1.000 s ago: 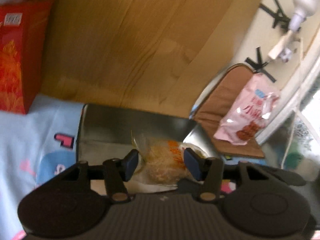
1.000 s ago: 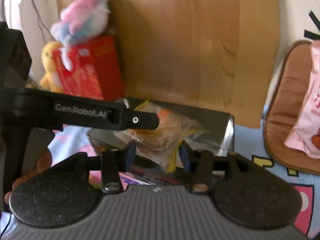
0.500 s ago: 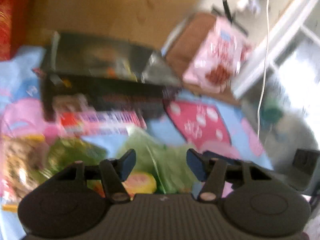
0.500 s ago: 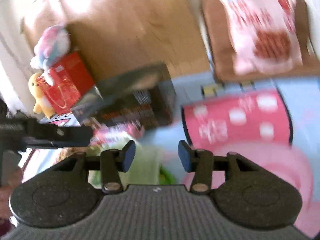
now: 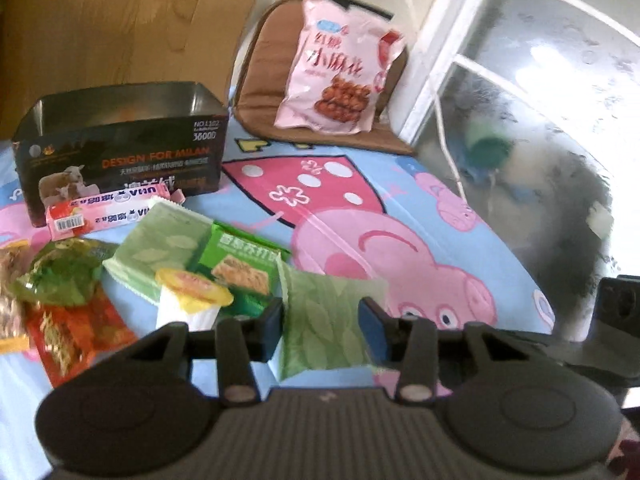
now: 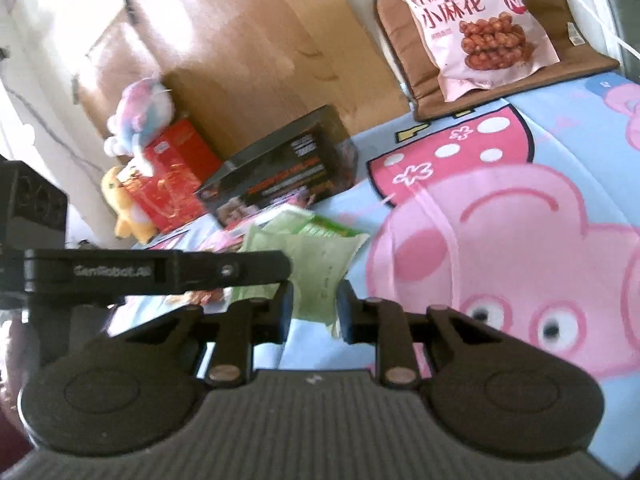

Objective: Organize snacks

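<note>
A black open box (image 5: pixel 120 148) stands on the cartoon sheet; it also shows in the right wrist view (image 6: pixel 288 168). Snack packets lie in front of it: a pink bar (image 5: pixel 108 210), a pale green packet (image 5: pixel 160 248), a bright green biscuit pack (image 5: pixel 240 268), a jelly cup (image 5: pixel 192 296), red and clear wrappers (image 5: pixel 68 312). My left gripper (image 5: pixel 322 326) is open, its jaws on either side of another pale green packet (image 5: pixel 324 324), which lies on the sheet. My right gripper (image 6: pixel 314 308) is open over the same packet (image 6: pixel 320 272), beside the left gripper's body (image 6: pixel 160 270).
A big pink snack bag (image 5: pixel 340 68) rests on a brown cushion (image 5: pixel 264 80) at the back. A wooden board (image 5: pixel 120 20) leans behind the box. A red box (image 6: pixel 172 172) and plush toys (image 6: pixel 140 116) sit far left. A window (image 5: pixel 540 80) is on the right.
Both grippers have pulled back from the black box, where a clear bread packet lay between them, and come down over the snack pile. The bread packet is no longer in view.
</note>
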The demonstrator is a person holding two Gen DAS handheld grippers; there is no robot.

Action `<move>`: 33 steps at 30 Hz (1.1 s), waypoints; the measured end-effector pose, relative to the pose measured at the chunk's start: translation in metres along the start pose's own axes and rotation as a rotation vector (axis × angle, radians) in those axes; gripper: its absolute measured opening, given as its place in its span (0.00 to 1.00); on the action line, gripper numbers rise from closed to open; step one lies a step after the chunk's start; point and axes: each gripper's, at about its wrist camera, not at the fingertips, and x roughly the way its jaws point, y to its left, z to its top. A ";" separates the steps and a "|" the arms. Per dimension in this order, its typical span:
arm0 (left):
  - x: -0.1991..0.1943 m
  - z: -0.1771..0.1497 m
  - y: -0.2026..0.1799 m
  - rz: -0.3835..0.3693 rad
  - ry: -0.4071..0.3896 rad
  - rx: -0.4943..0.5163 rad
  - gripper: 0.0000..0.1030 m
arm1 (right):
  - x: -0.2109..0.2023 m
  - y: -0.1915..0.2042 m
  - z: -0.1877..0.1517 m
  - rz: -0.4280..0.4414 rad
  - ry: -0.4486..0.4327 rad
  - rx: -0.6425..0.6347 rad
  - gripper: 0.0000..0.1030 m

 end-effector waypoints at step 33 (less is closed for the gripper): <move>-0.074 -0.083 0.086 0.057 -0.052 -0.313 0.61 | 0.045 0.048 -0.032 0.031 0.133 -0.194 0.35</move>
